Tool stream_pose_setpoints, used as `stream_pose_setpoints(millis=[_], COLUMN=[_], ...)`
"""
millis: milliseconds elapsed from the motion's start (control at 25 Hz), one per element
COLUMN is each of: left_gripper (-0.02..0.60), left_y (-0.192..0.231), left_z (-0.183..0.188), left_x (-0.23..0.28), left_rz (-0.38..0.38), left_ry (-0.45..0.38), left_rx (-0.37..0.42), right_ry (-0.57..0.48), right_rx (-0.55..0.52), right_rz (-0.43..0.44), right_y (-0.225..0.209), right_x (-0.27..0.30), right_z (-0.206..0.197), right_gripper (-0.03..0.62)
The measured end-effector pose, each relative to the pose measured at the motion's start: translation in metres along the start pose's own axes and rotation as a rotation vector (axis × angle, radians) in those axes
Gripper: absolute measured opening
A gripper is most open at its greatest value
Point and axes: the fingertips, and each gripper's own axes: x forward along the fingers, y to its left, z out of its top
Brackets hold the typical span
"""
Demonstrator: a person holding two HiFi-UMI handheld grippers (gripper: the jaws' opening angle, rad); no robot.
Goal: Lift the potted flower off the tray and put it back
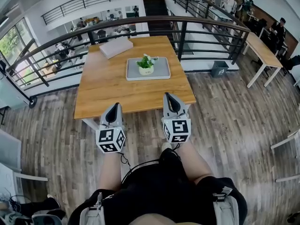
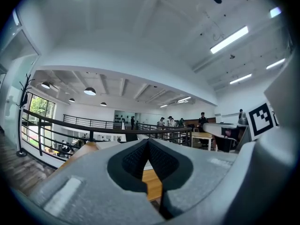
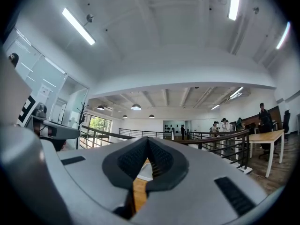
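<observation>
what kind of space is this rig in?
Probably an open-plan office or co-working mezzanine: a black railing overlooks a lower floor, people stand by long desks at right, and strip lights line a high white ceiling.

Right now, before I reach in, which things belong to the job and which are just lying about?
Job: potted flower; grey tray under it; left hand-held gripper and right hand-held gripper, both shut and empty.
Lying about: flat white box at the far left corner of the wooden table; grey bin on the floor; long desk at right.
</observation>
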Motion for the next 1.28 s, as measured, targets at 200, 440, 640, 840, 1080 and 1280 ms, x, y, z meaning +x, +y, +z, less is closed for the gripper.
stream_pose_setpoints(millis=[200,440,640,840,1080,1280], left_gripper=[0.014,0.015,0.015,0.015,0.014,0.015], left_y=[0.017,0.037,0.051,0.063,0.075,0.084], left_z=[-0.014,-0.025,-0.025,-0.020,-0.009,-0.002], left_x=[0.012,0.058,0.119,0.195,0.290,0.359], left_rz=[0.021,0.044,0.046,0.053,0.068,0.090], left_ry=[0.014,0.026,0.028,0.029,0.037,0.025], left_rx=[-0.013,0.000,0.012,0.011,0.006,0.017], right_ry=[0.007,0.010,0.009,0.029,0.031,0.036], right_rx=[-0.004,0.008,0.026,0.033,0.034,0.046], right_rz=[0.013,0.021,0.018,0.041,0.085,0.124], right_y=[-0.001,-0.020,-0.045,-0.076,-0.112,-0.139], right_x=[0.023,0.073,0.131,0.205,0.296,0.362], right_z=[-0.015,-0.036,-0.049,-0.061,-0.064,-0.075], right_gripper=[-0.002,-0.002,-0.002,-0.002,-0.002,-0.002])
